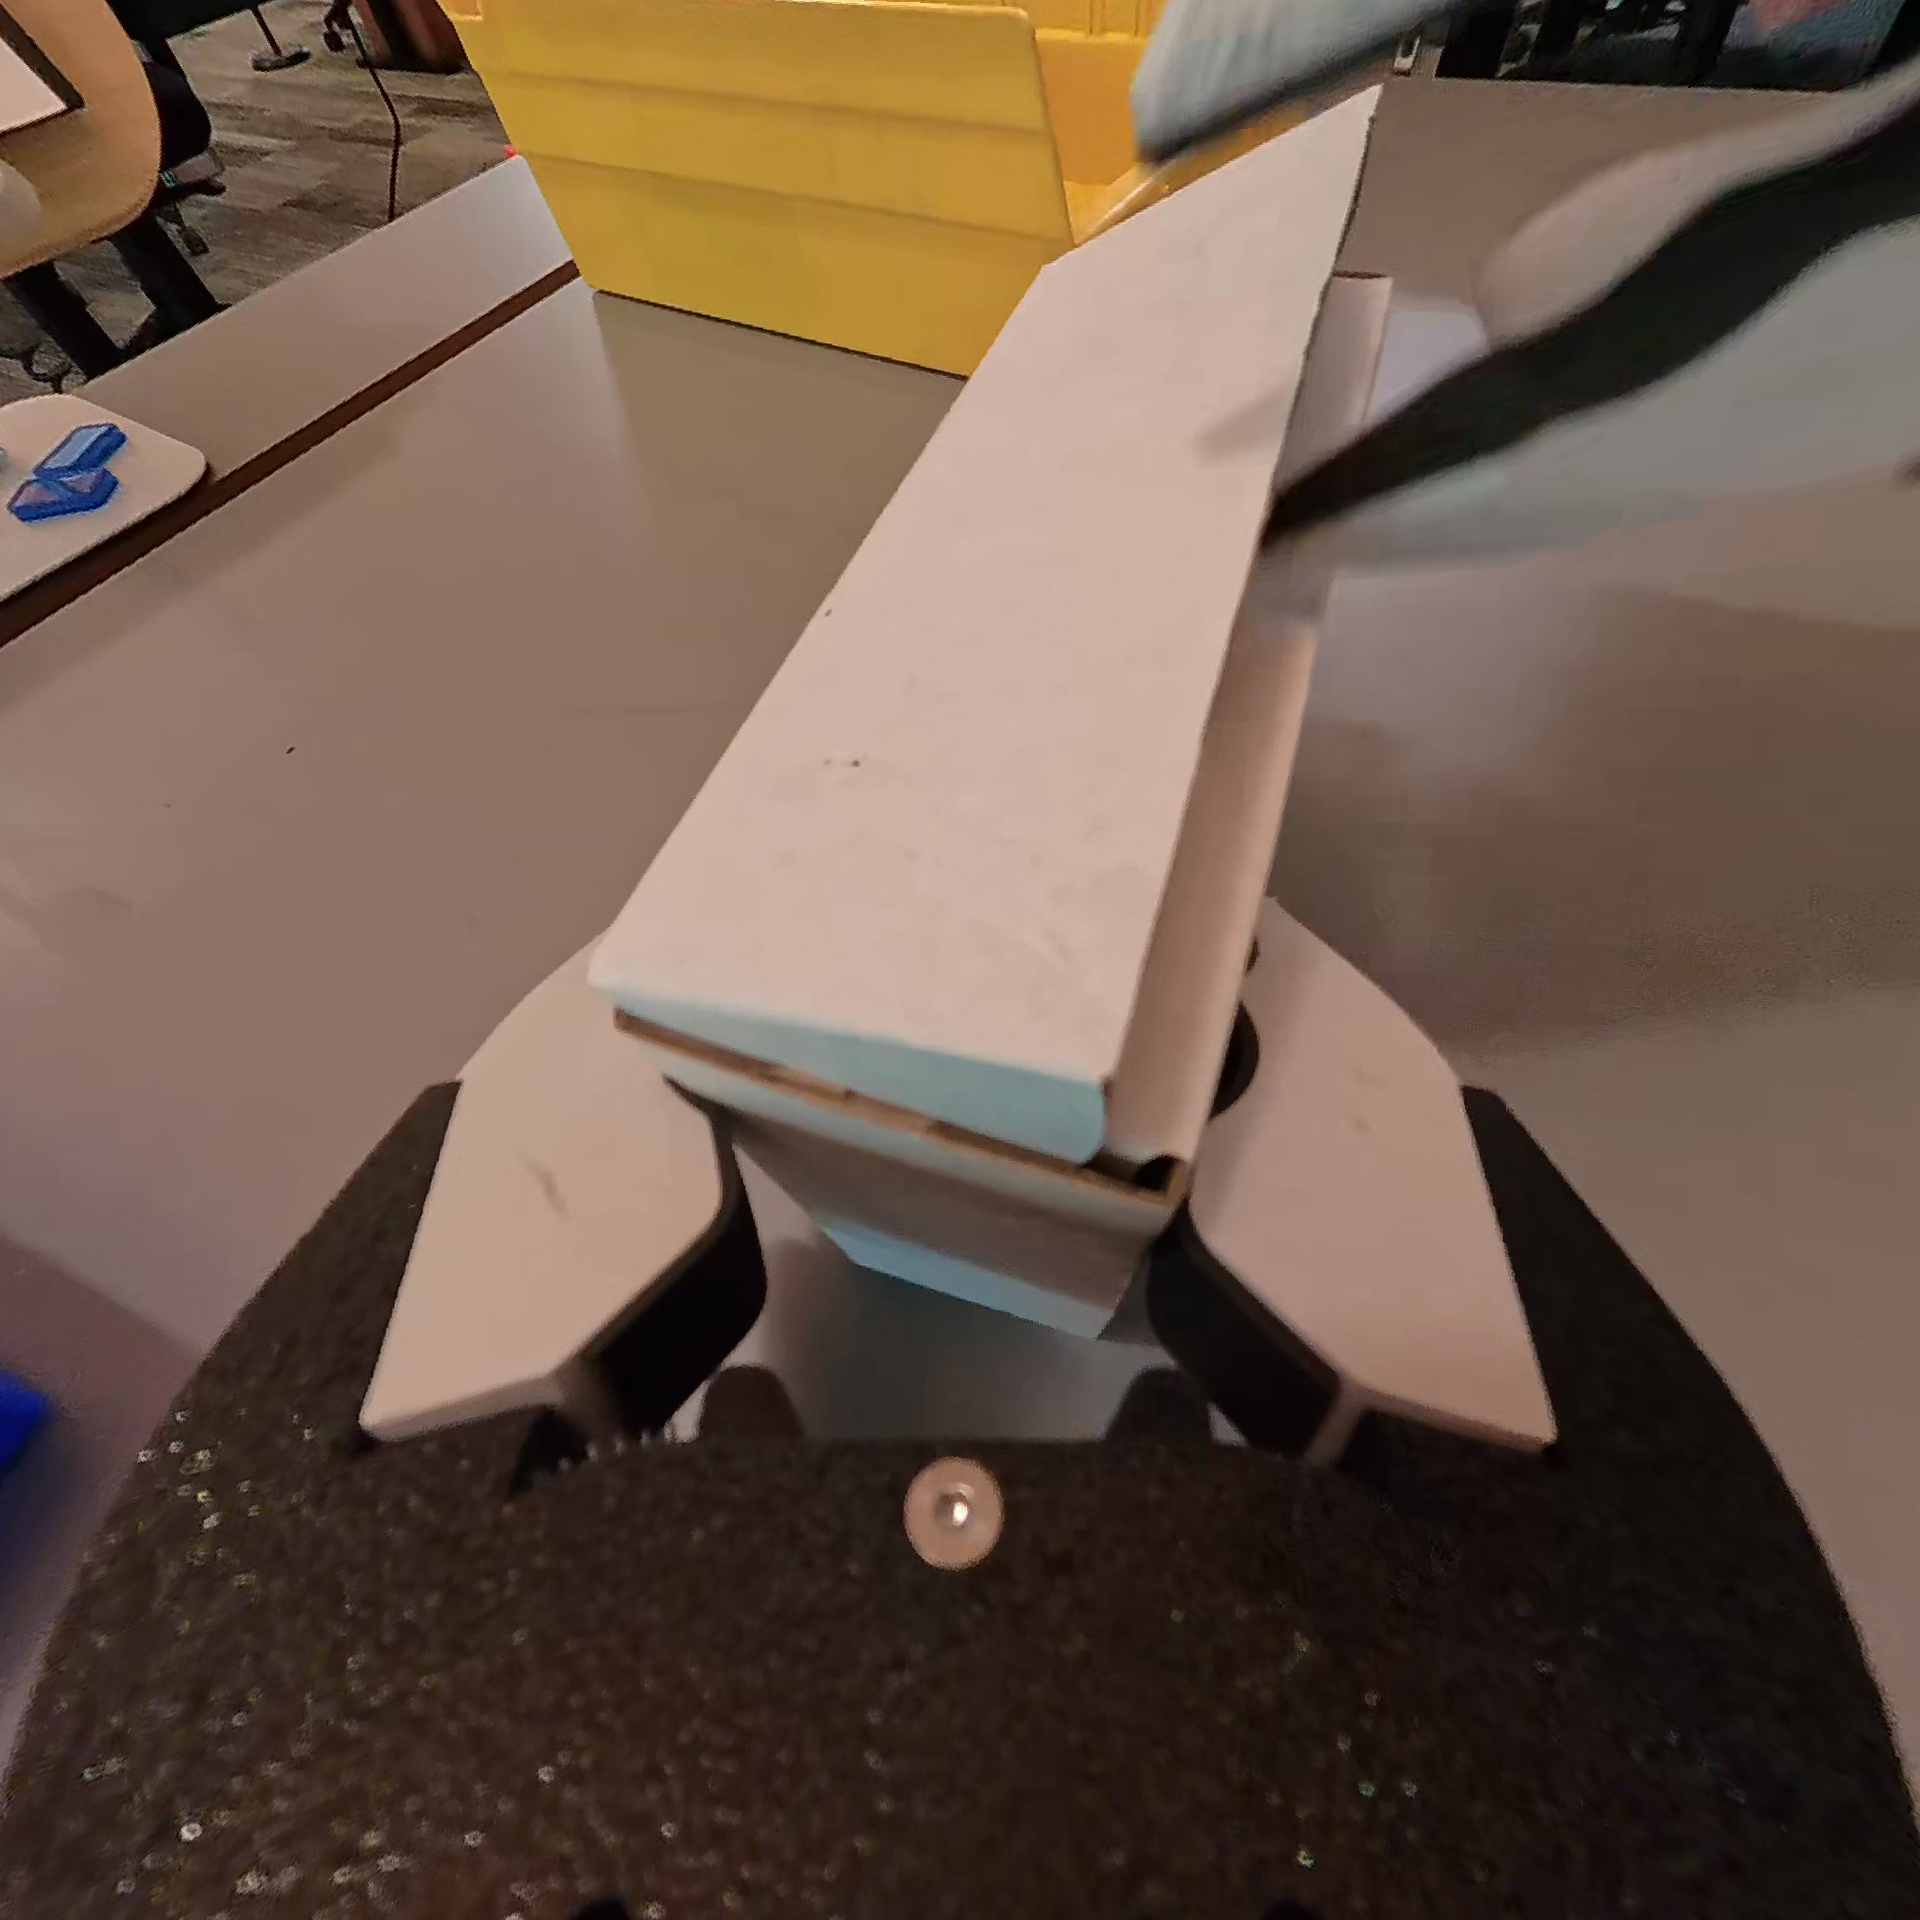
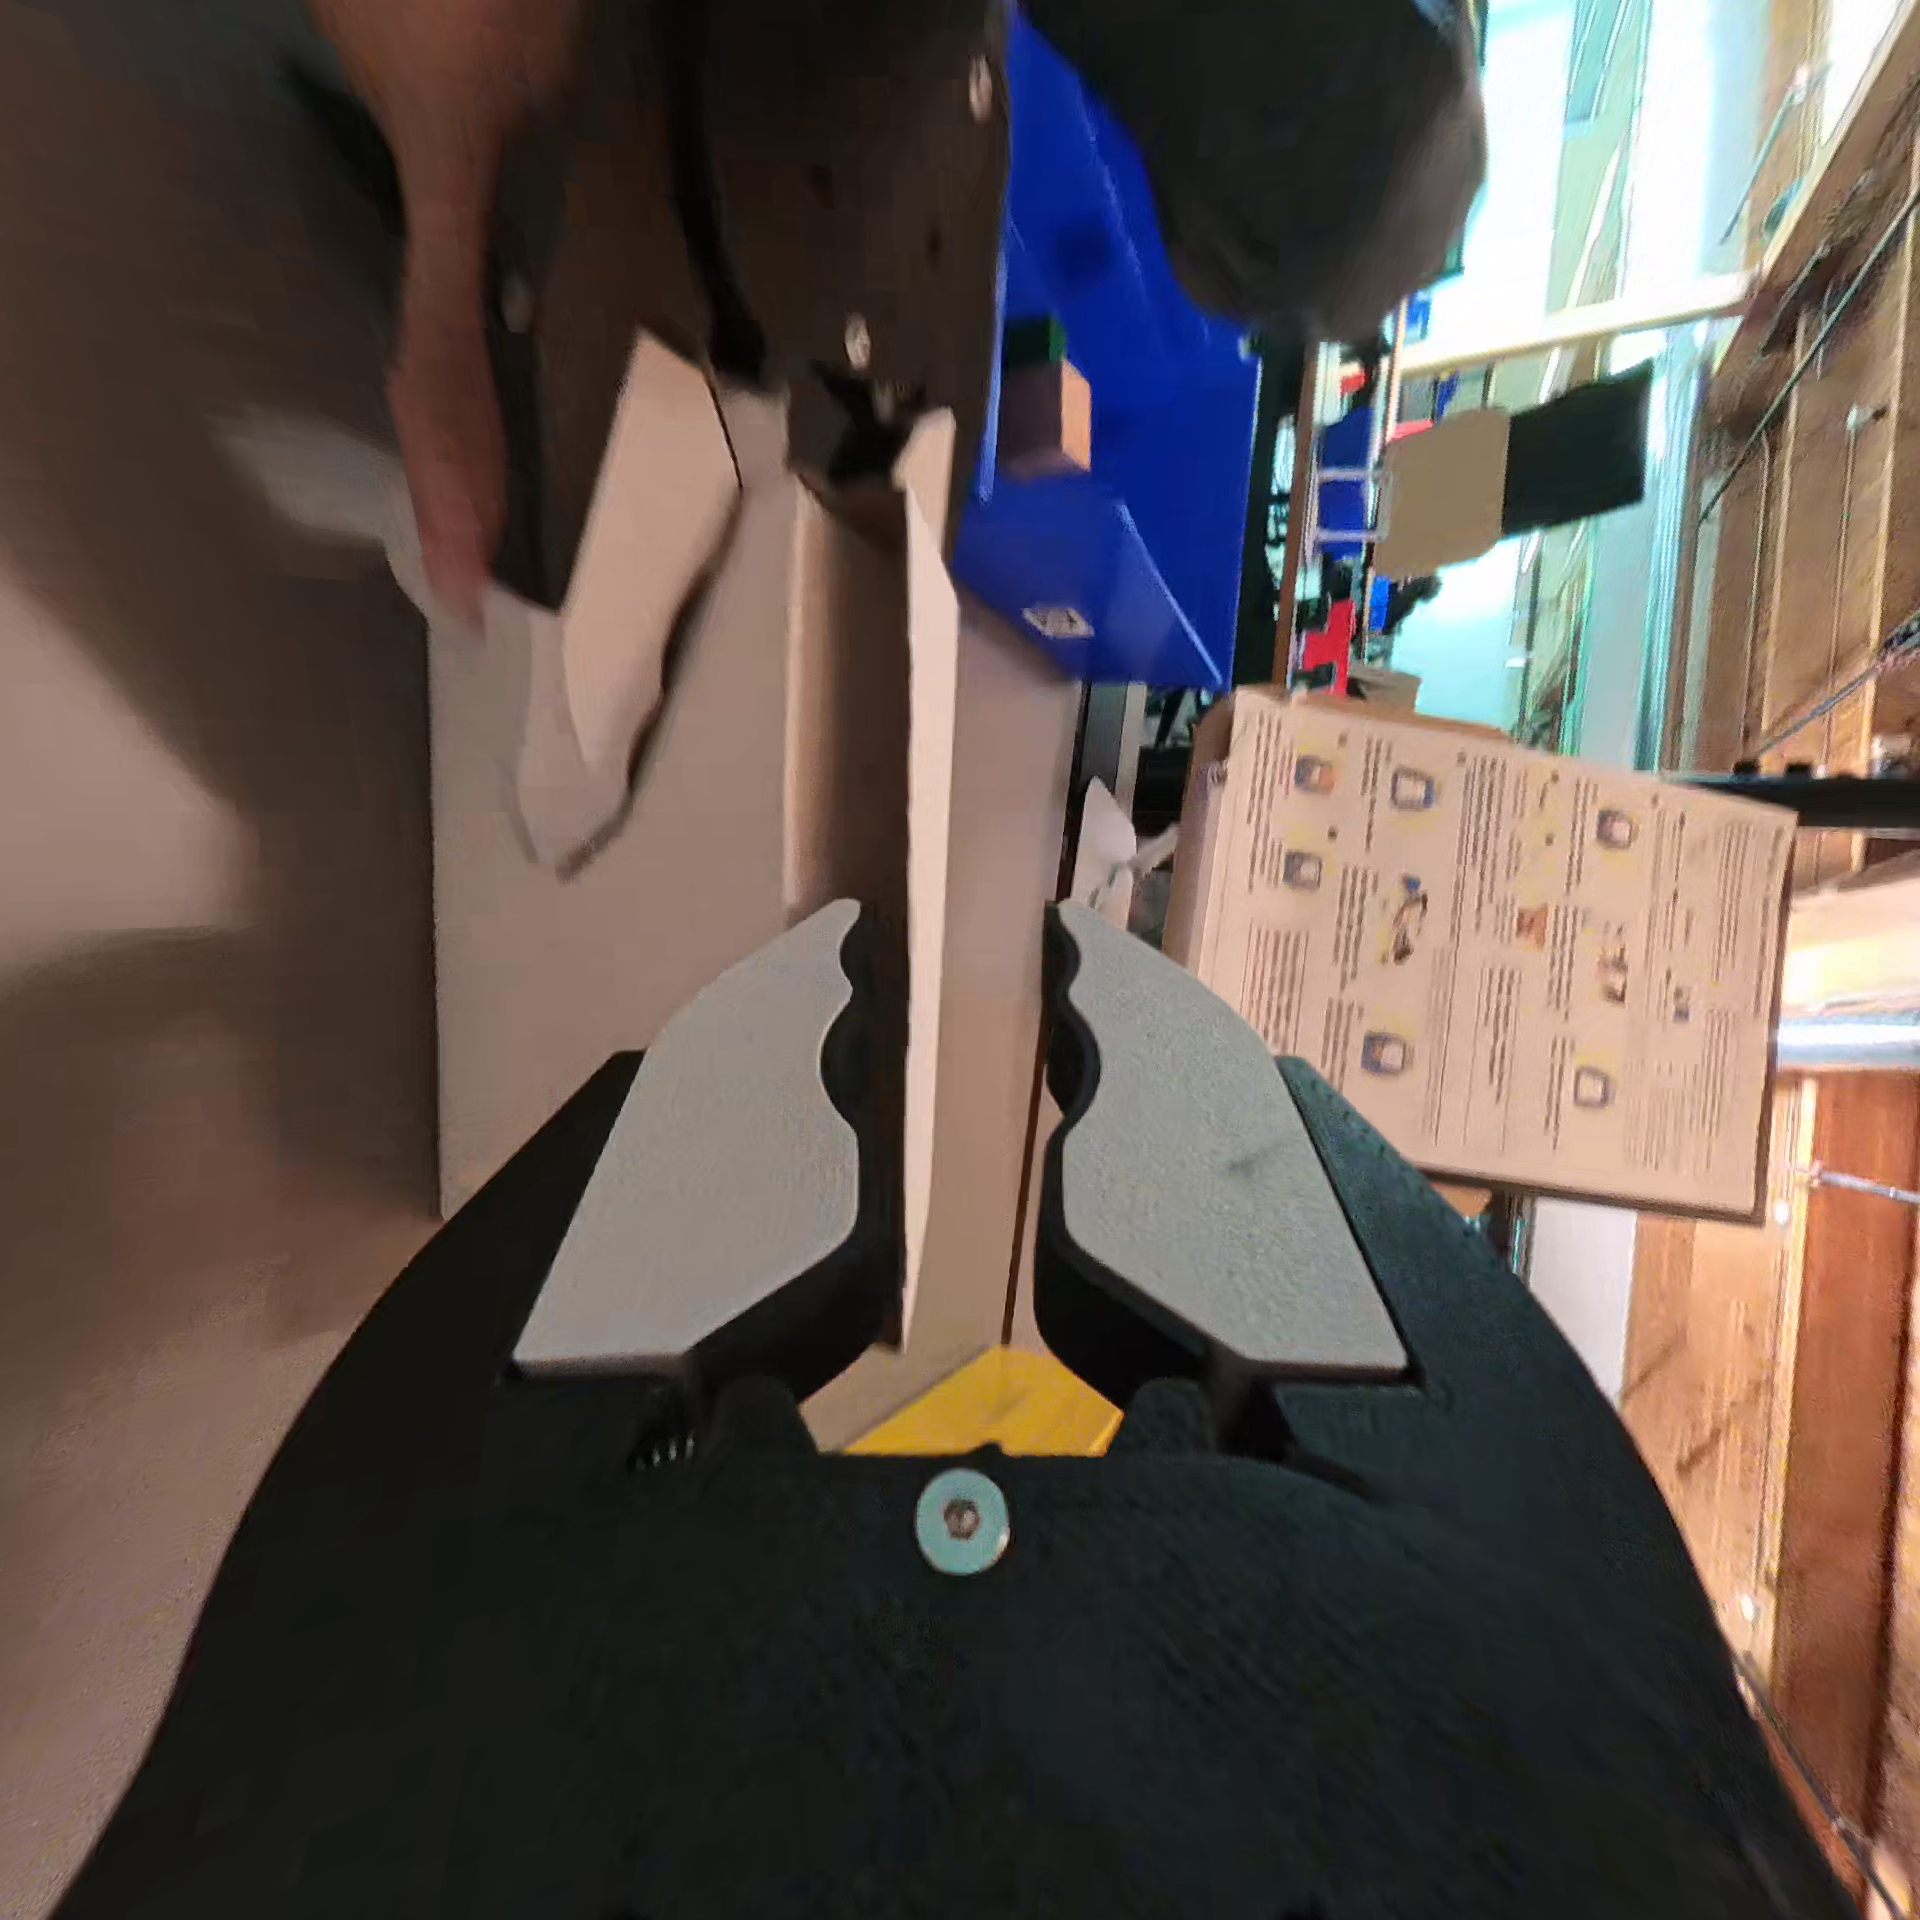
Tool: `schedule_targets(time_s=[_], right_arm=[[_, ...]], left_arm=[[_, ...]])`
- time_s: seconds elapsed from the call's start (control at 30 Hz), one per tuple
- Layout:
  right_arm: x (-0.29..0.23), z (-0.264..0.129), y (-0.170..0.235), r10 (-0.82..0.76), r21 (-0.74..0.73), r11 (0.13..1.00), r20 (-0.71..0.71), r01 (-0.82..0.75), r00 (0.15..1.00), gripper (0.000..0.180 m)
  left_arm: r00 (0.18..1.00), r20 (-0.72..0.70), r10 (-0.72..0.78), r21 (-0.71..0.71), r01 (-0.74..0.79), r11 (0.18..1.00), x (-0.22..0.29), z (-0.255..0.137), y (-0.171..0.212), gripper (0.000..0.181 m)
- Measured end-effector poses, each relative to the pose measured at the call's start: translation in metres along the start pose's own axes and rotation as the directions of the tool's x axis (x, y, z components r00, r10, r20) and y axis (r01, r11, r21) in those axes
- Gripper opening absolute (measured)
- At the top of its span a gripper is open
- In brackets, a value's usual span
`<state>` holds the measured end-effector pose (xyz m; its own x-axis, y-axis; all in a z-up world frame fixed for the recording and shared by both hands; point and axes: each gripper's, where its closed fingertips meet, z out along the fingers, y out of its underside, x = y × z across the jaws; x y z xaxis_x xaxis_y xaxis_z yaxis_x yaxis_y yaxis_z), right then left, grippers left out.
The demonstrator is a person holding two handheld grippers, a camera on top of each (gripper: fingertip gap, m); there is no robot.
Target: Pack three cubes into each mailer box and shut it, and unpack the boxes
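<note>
Left gripper (image 1: 951,1164) clamps the near end of the white mailer box (image 1: 997,665), held above the grey table (image 1: 416,675). Right gripper (image 2: 951,1039) pinches its flap edge. Yellow bin (image 1: 790,177) stands beyond; clear tabletop left. Only the right wrist view shows the blue bin (image 2: 1101,468), holding cubes (image 2: 1049,416).

White mailer box (image 1: 966,665), yellow bin (image 1: 790,177), blue bin (image 2: 1101,436), grey table (image 1: 416,644)
</note>
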<state>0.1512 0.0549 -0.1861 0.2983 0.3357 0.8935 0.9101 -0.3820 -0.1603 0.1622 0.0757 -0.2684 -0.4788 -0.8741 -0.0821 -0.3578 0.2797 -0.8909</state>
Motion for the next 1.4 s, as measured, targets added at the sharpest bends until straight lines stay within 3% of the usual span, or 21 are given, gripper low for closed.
schedule_targets(time_s=[0.17,0.23,0.27,0.43,0.63,0.73,0.83,0.9,1.0,1.1,1.23,1.33,1.4], right_arm=[[0.002,0.026,-0.02,-0.169,-0.042,0.985,-0.08,0.166,0.982,0.021],[0.0,0.031,-0.021,-0.214,-0.078,0.975,-0.053,0.21,0.975,0.01],[-0.004,0.031,-0.02,-0.203,-0.083,0.976,-0.015,0.201,0.979,0.001],[0.0,0.03,-0.018,0.164,-0.031,0.986,0.113,-0.162,0.98,0.002],[0.003,0.032,-0.018,0.262,-0.045,0.965,0.203,-0.259,0.943,0.009],[0.004,0.03,-0.016,0.203,-0.012,0.979,0.181,-0.204,0.962,0.024],[0.001,0.019,0.016,0.012,-0.169,0.985,0.165,0.016,0.986,0.022],[-0.007,0.016,0.016,0.089,-0.155,0.986,0.222,-0.055,0.971,0.006],[0.001,0.015,0.016,0.251,-0.119,0.966,0.228,-0.229,0.941,0.002],[0.004,0.016,0.014,0.455,-0.124,0.89,0.261,-0.438,0.851,0.004],[0.001,0.017,0.019,0.26,-0.167,0.959,0.211,-0.228,0.942,0.003],[0.0,0.011,0.016,0.312,-0.177,0.945,0.238,-0.275,0.92,0.002],[0.002,0.011,0.021,0.35,-0.202,0.93,0.219,-0.308,0.911,0.001]], left_arm=[[1.0,0.009,0.005,0.001,-0.005,1.0,0.0,-0.001,0.0,0.094],[1.0,0.009,-0.004,0.002,0.004,1.0,-0.001,-0.001,0.0,0.093],[1.0,0.014,-0.001,0.002,0.001,1.0,-0.001,-0.002,0.001,0.093],[1.0,0.013,0.014,-0.003,-0.014,1.0,0.0,0.0,0.0,0.092],[1.0,0.012,0.002,-0.001,-0.002,1.0,-0.001,-0.001,0.0,0.093],[1.0,0.004,0.013,-0.001,-0.013,1.0,0.001,0.0,0.0,0.093],[1.0,0.001,0.017,0.001,-0.017,1.0,0.001,-0.001,0.0,0.093],[1.0,-0.013,0.02,0.002,-0.02,1.0,0.002,-0.001,0.0,0.093],[0.999,-0.031,0.044,0.007,-0.043,0.999,0.005,-0.001,0.0,0.092],[0.999,-0.021,0.045,0.007,-0.045,0.999,0.004,-0.001,0.0,0.093],[0.999,-0.009,0.045,0.002,-0.045,0.999,0.003,-0.002,0.001,0.094],[0.997,0.023,0.074,0.008,-0.074,0.997,-0.01,-0.022,-0.003,0.099],[0.996,0.037,0.085,0.044,-0.087,0.995,-0.02,-0.053,-0.02,0.082]])
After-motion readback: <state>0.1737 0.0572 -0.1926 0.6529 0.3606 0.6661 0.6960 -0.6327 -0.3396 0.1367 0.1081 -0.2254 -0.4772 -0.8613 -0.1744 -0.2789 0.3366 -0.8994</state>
